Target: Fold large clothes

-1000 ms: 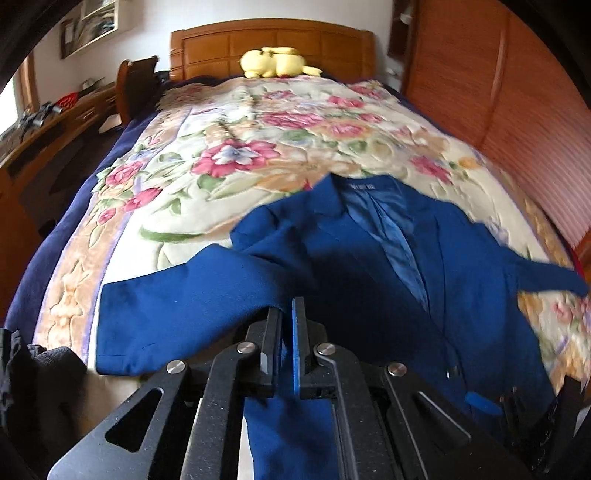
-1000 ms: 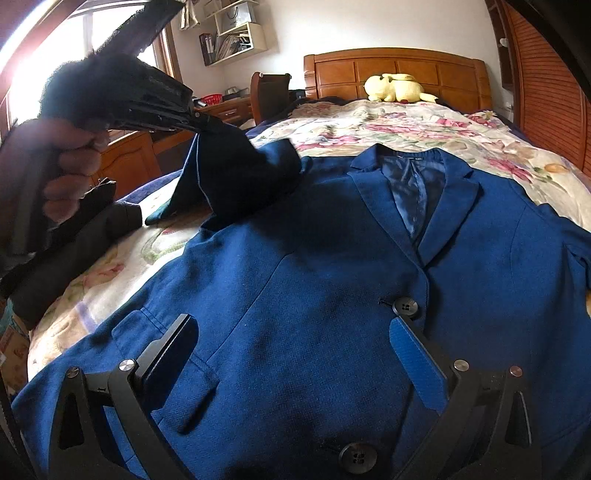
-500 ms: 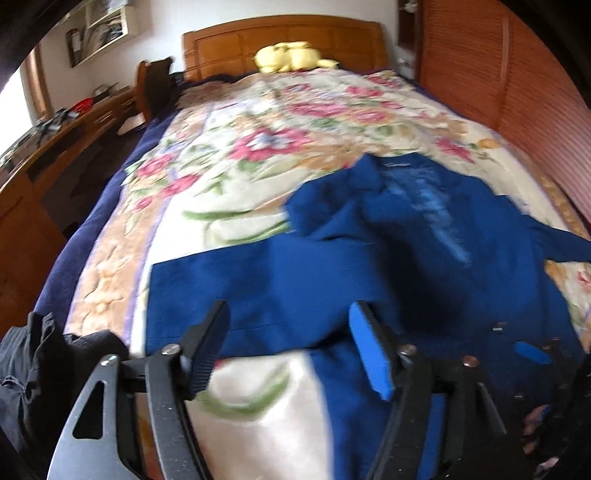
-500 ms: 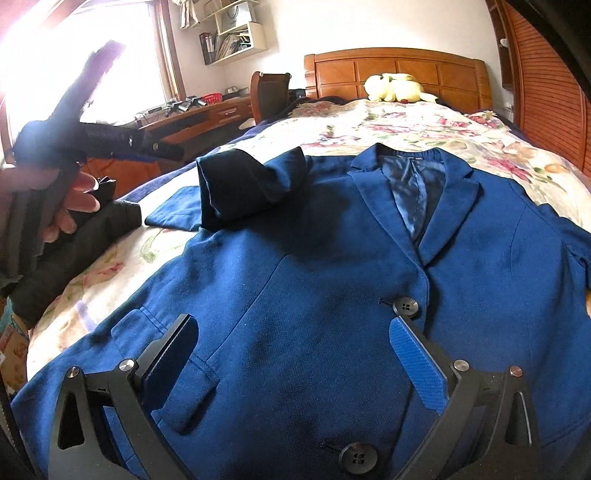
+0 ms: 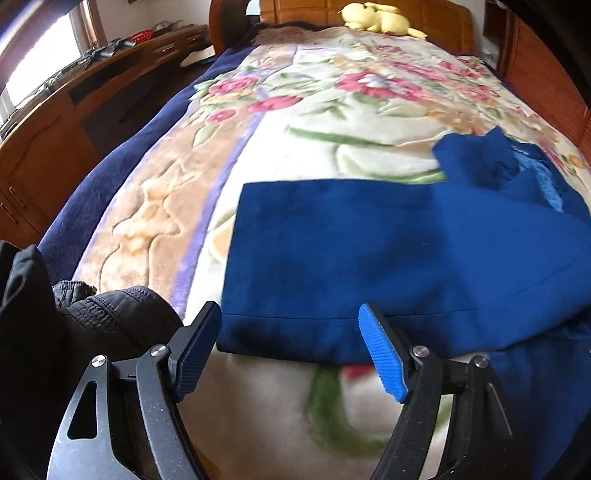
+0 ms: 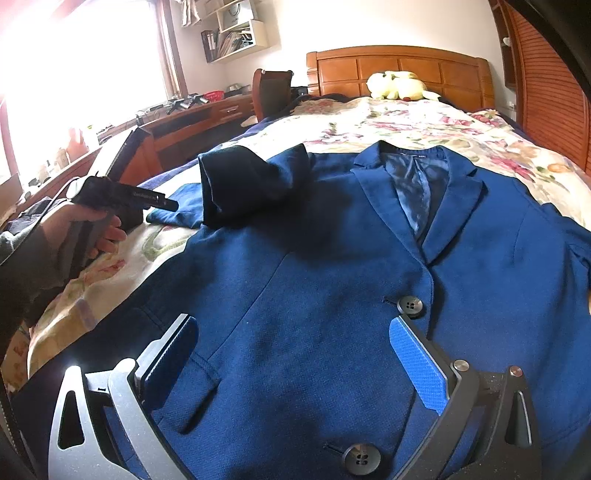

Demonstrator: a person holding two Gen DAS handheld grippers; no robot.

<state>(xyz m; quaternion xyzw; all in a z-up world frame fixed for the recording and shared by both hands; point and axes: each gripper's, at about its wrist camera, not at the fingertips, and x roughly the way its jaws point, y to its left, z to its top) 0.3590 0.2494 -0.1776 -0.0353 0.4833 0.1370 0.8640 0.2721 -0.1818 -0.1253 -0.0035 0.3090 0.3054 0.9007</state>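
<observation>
Blazer [image 5: 388, 258] fills the middle and right of the left wrist view, its blue sleeve [image 5: 332, 254] laid flat across the floral blanket [image 5: 295, 140]. At the bottom of that frame we see our left gripper [image 5: 291, 347] with jaws that have just been opening; they stand wide apart, nothing between the pads, and the sleeve's hem lies just beyond them. A black garment [image 5: 92, 325] bunches at lower left, and a yellow plush [image 5: 376, 18] sits at the top.

In the right wrist view the blazer spreads over the centre and lower frame, front up, buttoned, with the sleeve folded back at upper left of centre. Our right gripper [image 6: 295, 354] sits at the bottom, jaws wide, gripping nothing, above the blazer front. At left a hand [image 6: 74, 229] holds the left gripper beside the sleeve.
</observation>
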